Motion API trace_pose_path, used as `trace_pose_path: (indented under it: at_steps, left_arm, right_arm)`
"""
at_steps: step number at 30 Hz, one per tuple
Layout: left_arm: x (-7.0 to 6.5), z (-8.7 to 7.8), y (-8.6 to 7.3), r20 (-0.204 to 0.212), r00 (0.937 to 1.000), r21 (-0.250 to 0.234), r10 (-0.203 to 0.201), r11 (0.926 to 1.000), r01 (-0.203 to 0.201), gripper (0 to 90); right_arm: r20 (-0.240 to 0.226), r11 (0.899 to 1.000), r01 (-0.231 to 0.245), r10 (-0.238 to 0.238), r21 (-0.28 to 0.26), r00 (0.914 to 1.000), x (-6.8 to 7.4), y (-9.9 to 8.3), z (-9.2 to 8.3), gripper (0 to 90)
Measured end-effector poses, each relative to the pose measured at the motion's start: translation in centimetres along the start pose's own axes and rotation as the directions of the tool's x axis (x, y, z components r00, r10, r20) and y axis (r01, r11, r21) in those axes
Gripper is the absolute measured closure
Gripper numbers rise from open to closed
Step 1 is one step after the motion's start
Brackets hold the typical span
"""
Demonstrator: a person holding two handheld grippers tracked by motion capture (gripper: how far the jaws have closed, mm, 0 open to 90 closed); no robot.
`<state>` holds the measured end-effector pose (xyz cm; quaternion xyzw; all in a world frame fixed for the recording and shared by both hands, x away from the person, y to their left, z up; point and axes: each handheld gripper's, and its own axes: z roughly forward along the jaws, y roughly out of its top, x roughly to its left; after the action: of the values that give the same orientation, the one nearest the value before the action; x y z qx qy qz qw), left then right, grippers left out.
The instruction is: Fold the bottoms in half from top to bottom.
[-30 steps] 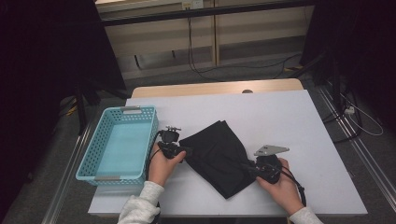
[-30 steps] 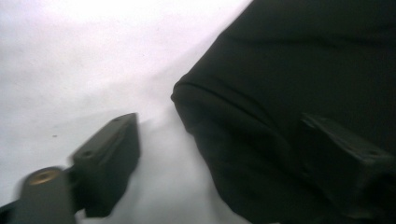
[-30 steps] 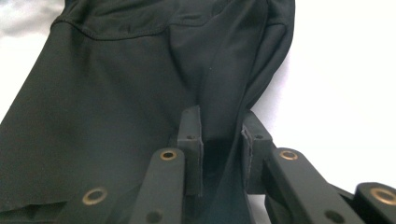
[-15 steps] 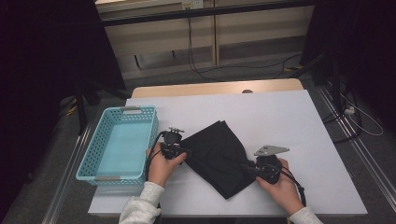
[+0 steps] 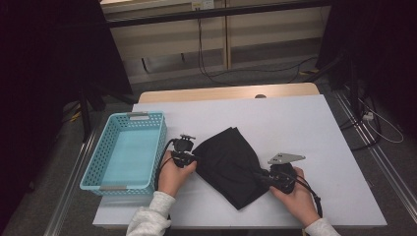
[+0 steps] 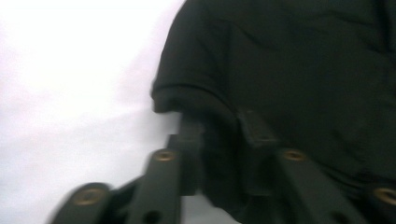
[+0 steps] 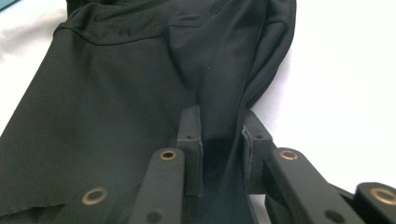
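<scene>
- Black garment (image 5: 230,164) lies folded on the white counter (image 5: 314,132), right of the blue basket (image 5: 129,150).
- Left tool (image 5: 193,158) has just been closing, now clamped on the garment's hem.
- Right tool (image 5: 259,175) is clamped on its opposite edge.

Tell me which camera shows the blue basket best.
The high view: the whole blue basket sits open at the table's left edge. The right gripper view catches a blue sliver at its top-left corner, probably the basket.
</scene>
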<state>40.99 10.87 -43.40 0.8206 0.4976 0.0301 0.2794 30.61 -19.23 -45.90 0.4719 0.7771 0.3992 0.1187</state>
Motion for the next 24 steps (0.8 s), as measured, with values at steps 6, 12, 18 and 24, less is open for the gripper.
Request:
trace_pose_path:
  at_steps: [6,12,18,24]
  left_arm:
    - [-0.4,-0.2,0.8,-0.017,0.9989,0.074,-0.043,0.9963,0.044,79.1]
    - [0.5,-0.3,1.8,0.018,0.9926,0.174,-0.120,0.9780,0.115,80.2]
    - [0.4,-0.8,2.7,0.007,0.9937,0.229,-0.112,0.9675,0.107,81.3]
    - [0.0,-1.7,3.7,-0.009,0.9972,0.275,-0.075,0.9587,0.074,81.5]
  right_arm:
    - [0.011,1.000,-0.005,0.005,-0.001,0.9999,0.2,0.0,-0.1,75.2]
    - [0.019,1.000,-0.009,0.009,0.001,0.9998,0.4,0.0,-0.1,78.0]
    - [0.041,1.000,0.006,-0.006,-0.003,0.9991,0.7,0.0,-0.3,78.7]
    - [0.049,1.000,0.015,-0.015,-0.006,0.9987,1.0,0.1,-0.5,79.0]
